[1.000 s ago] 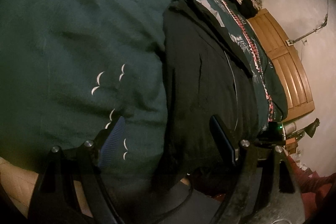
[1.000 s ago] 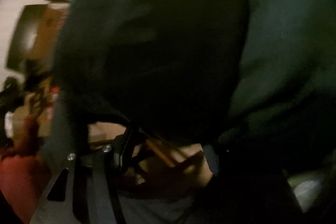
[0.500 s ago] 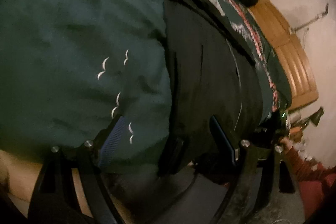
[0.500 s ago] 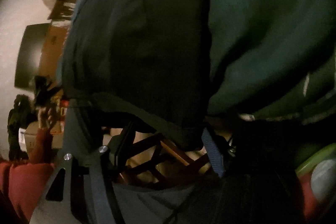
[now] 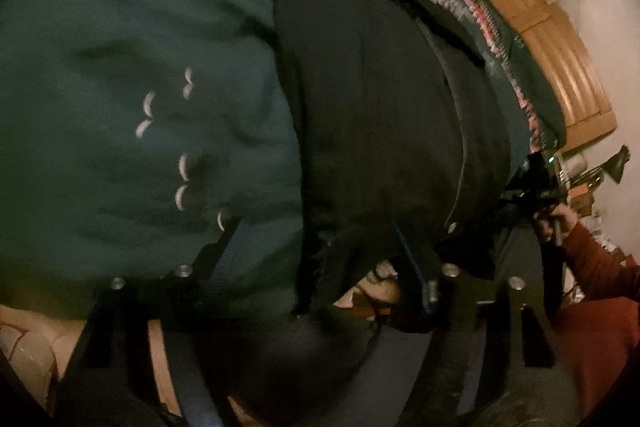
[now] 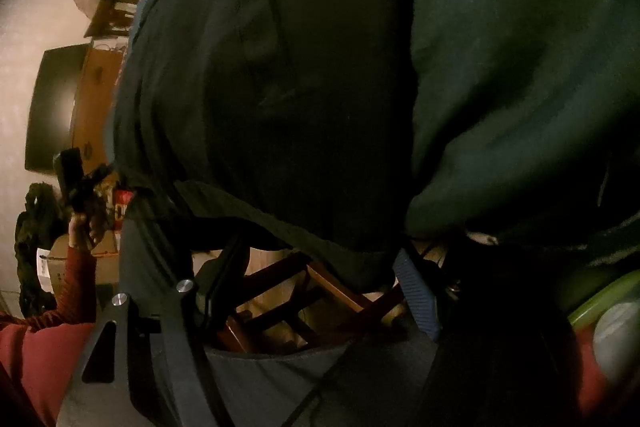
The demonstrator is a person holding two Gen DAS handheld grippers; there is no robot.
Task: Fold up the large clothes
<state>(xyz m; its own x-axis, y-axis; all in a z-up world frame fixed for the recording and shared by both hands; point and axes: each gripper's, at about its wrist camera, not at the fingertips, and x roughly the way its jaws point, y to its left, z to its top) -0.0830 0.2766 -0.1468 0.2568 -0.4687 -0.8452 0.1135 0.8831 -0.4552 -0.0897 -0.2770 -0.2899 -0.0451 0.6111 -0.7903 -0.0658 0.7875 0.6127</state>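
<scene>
A large black garment [image 5: 372,115] lies on a dark green bedspread [image 5: 120,67] with small white crescents. In the left wrist view my left gripper [image 5: 320,247] is open, its blue-padded fingers [image 5: 228,251] apart at the garment's near edge, one over the bedspread, one over the black cloth. My right gripper shows there at the garment's far corner [image 5: 536,183]. In the right wrist view the right gripper [image 6: 320,267] is open, its fingers either side of the black garment's hanging hem [image 6: 280,131]. The left gripper shows small at the left of that view [image 6: 76,179].
A wooden door [image 5: 560,67] and a white wall stand behind the bed. A wooden chair frame [image 6: 304,303] shows below the hem. A dark screen [image 6: 56,107] and cardboard boxes [image 6: 96,99] stand by the wall. My red sleeve [image 5: 600,267] is at right.
Both grippers have pulled back toward the bed's near edge. The garment's hem now hangs past the edge between the fingers, and the chair frame below has come into view.
</scene>
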